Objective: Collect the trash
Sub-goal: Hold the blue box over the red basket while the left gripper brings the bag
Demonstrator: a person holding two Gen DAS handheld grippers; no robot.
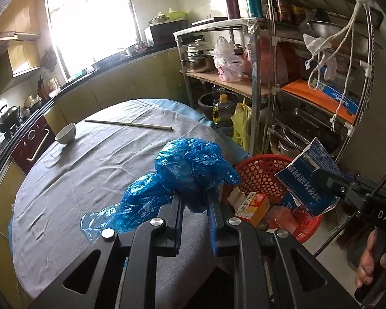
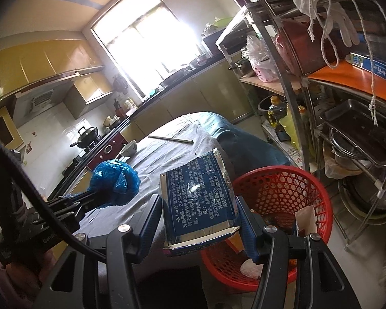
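Gripping a flat blue carton [image 2: 199, 200], the right gripper [image 2: 199, 221] has its blue-padded fingers [image 2: 247, 228] pressed on the two long sides. The carton's long axis runs forward along the fingers, the far end tipped up toward the window. It is thin card with a silvery torn lining at the rims, and its face carries rows of small white Chinese print, too fine to read. It hangs over the table's edge, just left of the red basket [image 2: 319, 193].

The left gripper [image 1: 194, 200] is clenched on a blue bag [image 1: 193, 167], a crinkled, glossy film bunched into a ball at the fingertips, with a loose tail trailing left onto the grey cloth [image 1: 90, 167]. The bunch sits at the table's right edge, beside the basket.

The basket is round plastic with a honeycomb lattice. An orange box [image 1: 253, 207] with Chinese lettering lies inside among other small cartons.

Farther off on the cloth stand a white bowl [image 1: 66, 134] and a pair of chopsticks [image 1: 128, 124] lying crosswise. The right gripper's body reads "DAS".
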